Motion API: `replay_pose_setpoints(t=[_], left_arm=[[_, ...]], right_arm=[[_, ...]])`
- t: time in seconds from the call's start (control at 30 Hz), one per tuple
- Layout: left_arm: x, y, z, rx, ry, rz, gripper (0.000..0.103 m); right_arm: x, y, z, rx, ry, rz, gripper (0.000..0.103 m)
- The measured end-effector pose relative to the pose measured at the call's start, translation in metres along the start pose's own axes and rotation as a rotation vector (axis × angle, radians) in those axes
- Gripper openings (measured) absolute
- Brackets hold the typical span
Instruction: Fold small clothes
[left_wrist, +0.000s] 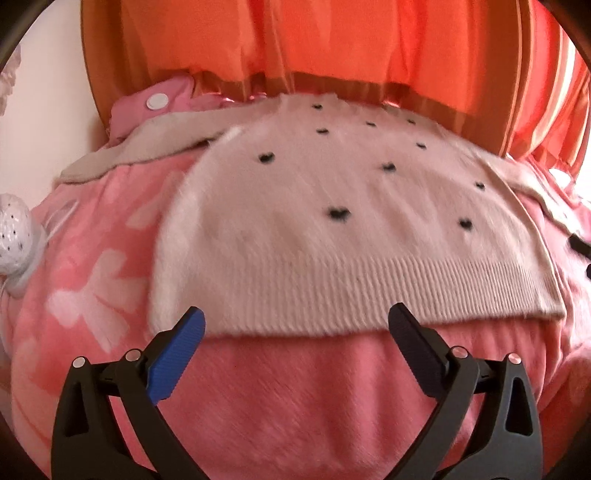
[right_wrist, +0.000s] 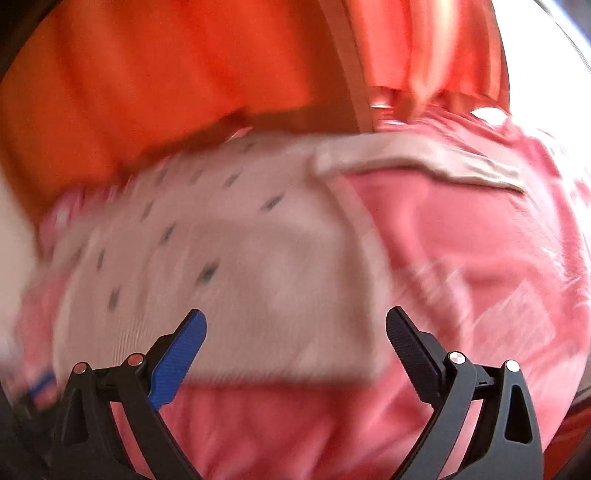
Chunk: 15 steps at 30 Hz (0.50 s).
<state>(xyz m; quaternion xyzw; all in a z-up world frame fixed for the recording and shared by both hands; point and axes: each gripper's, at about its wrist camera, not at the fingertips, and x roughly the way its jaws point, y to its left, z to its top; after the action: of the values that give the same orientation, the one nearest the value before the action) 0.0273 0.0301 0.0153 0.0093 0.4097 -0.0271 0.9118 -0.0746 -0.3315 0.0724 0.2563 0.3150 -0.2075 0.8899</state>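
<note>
In the left wrist view, a small pale pink fuzzy sweater (left_wrist: 332, 206) with scattered black dots lies flat across the middle of the frame on a pink blanket (left_wrist: 295, 398) printed with paler bow shapes. Its ribbed hem runs along the lower edge, facing the camera, and one sleeve (left_wrist: 147, 147) stretches toward the upper left. The left hand-held gripper (left_wrist: 297, 325) sits at the bottom centre, its fingers spread wide apart and pinching nothing; the blue pad (left_wrist: 177, 358) on the left and the black pad (left_wrist: 417, 354) on the right both reach the hem line, though contact cannot be judged. Orange curtains (left_wrist: 332, 48) fill the top of the frame. A pink garment with a white snap (left_wrist: 159, 101) lies at the upper left, behind the sleeve, and a white dotted object (left_wrist: 13, 229) shows at the left edge.

The right wrist view is heavily blurred. The same sweater (right_wrist: 229, 251) fills the centre and left of the frame, with its right sleeve (right_wrist: 417, 158) extending toward the upper right over the blanket (right_wrist: 461, 258). The right hand-held gripper (right_wrist: 295, 325) is at the bottom centre, likewise spread wide and empty, its tips over the sweater's lower edge. The curtains (right_wrist: 166, 81) cover the top.
</note>
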Motion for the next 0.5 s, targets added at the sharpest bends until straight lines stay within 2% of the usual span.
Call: replay_pose_setpoints(t=[0.1,0.27,0.4,0.47,0.5], left_arm=[[0.008,0.012,0.017,-0.017,-0.004,0.003,0.097],[0.026,0.021,0.036,-0.081,0.010,-0.026,0.097],[0.044,0.020,0.048,-0.123,0.011,-0.036,0.097],[0.053,0.018,0.053,-0.129,0.012,-0.043,0.097],[0.058,0.017,0.056,-0.131,0.013,-0.047,0.097]], right_arm=[[0.025,-0.079,0.054,0.243,-0.016,-0.001,0.097],[0.078,-0.184,0.114,0.478,-0.082,-0.106,0.094],[0.120,-0.229,0.144,0.546,-0.065,-0.200,0.084],[0.139,-0.242,0.151,0.561,-0.045,-0.220,0.078],[0.151,-0.249,0.154,0.582,-0.030,-0.220,0.071]])
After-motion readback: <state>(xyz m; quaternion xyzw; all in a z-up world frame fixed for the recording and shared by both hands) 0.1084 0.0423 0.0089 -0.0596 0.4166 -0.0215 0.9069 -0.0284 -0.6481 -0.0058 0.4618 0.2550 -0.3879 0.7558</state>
